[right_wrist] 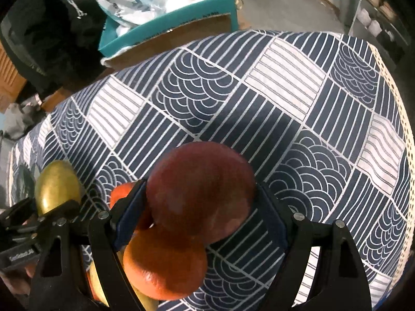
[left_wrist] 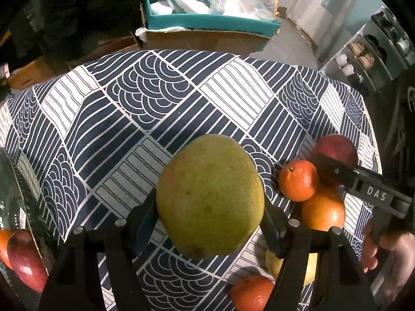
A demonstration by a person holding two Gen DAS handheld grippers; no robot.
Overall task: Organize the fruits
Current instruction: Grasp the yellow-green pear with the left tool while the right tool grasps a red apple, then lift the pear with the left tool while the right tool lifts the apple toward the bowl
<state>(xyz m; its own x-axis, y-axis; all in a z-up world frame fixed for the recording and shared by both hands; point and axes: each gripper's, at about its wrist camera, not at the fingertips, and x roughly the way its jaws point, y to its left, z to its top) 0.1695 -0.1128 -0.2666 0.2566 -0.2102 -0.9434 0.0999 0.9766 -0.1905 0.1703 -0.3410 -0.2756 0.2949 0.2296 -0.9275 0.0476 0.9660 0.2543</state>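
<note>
My left gripper [left_wrist: 210, 215] is shut on a large green mango [left_wrist: 210, 194] and holds it above the patterned tablecloth [left_wrist: 155, 108]. My right gripper [right_wrist: 199, 207] is shut on a red apple [right_wrist: 201, 189]; it also shows in the left wrist view [left_wrist: 334, 147] with the right gripper's finger across it. Beside the apple lie a small tangerine [left_wrist: 298, 180] and a large orange [left_wrist: 323, 208]; the orange sits under the apple in the right wrist view [right_wrist: 164, 264]. Another tangerine [left_wrist: 251, 292] and a yellow fruit [left_wrist: 275, 264] lie near the front. The mango also shows in the right wrist view [right_wrist: 57, 186].
At the far left edge a dark container [left_wrist: 15, 194] holds a red apple [left_wrist: 26, 264] and an orange fruit [left_wrist: 4, 243]. Behind the table stands a teal box [left_wrist: 207, 23] of plastic bags on cardboard boxes. A shelf unit [left_wrist: 363, 59] is at the right.
</note>
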